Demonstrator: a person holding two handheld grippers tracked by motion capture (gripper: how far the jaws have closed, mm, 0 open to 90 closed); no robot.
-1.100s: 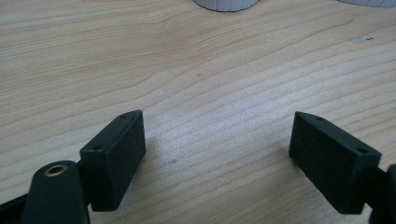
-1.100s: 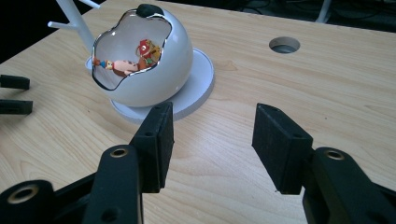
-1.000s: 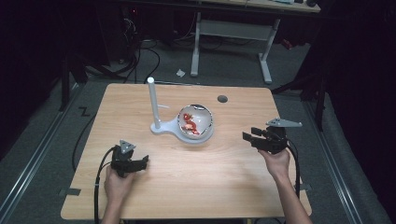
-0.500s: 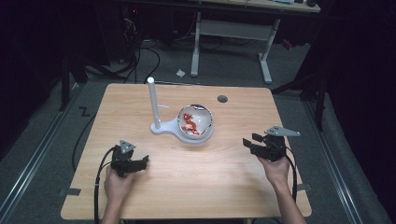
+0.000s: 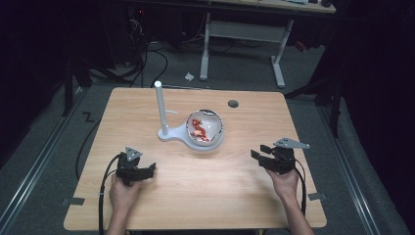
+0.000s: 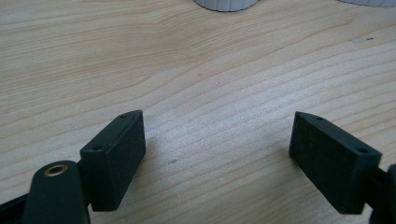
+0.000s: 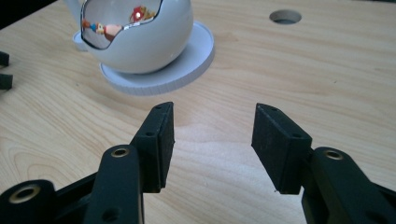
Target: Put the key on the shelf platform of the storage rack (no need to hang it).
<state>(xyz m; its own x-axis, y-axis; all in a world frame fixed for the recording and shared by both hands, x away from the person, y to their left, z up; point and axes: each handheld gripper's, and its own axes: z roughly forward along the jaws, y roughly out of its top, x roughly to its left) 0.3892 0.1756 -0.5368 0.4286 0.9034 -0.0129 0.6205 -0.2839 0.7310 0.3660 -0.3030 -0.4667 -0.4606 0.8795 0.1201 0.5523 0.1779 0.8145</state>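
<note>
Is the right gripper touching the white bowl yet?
Apart. In the right gripper view, the right gripper has its jaws open on nothing, with bare table between them and the white bowl. The high view shows the same gap.

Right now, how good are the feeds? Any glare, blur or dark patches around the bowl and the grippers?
High view: table evenly lit, surroundings nearly black, white bowl slightly washed out, its red contents soft. Left gripper view: wood grain sharp, the open left gripper casts soft shadows. Right gripper view: open right gripper crisp, bowl's glossy inside mirrors its contents.
</note>
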